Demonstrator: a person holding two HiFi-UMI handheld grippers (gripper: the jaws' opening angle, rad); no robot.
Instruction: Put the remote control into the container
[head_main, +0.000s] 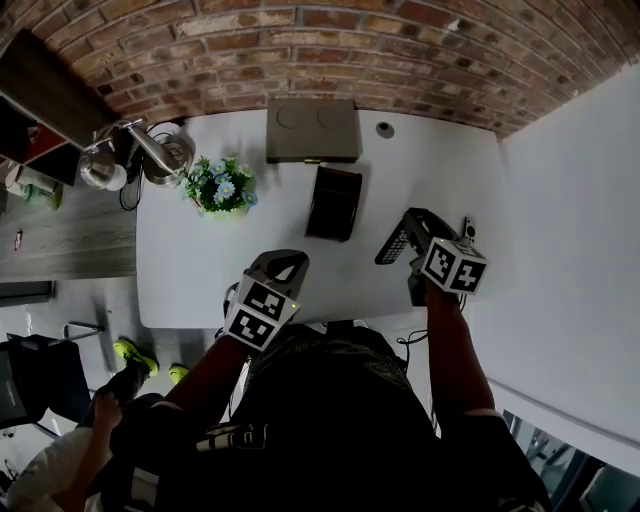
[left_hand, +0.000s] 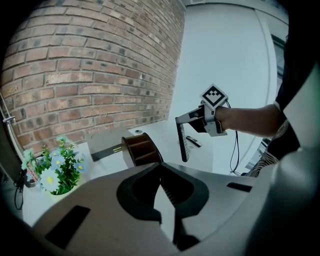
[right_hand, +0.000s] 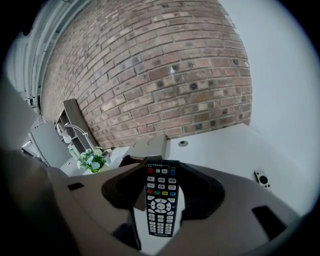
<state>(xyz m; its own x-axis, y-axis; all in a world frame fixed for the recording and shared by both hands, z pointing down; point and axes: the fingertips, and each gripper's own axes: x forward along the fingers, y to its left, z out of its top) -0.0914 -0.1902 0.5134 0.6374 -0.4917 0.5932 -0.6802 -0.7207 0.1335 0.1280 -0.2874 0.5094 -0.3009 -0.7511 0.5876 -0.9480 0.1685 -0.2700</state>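
The right claw (head_main: 408, 238) grips the remote (head_main: 393, 247), raised at the right of the table (head_main: 190, 270). The left claw (head_main: 283, 266), pinched together and empty, hangs at the lower edge, with the container (head_main: 333, 203) centre.

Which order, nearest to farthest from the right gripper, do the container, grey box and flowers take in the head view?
1. container, just left of the right gripper.
2. grey box, farther back.
3. flowers, far left.

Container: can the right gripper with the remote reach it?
Probably yes: the right gripper holds the remote control in the air, and nothing stands on the table between it and the container.
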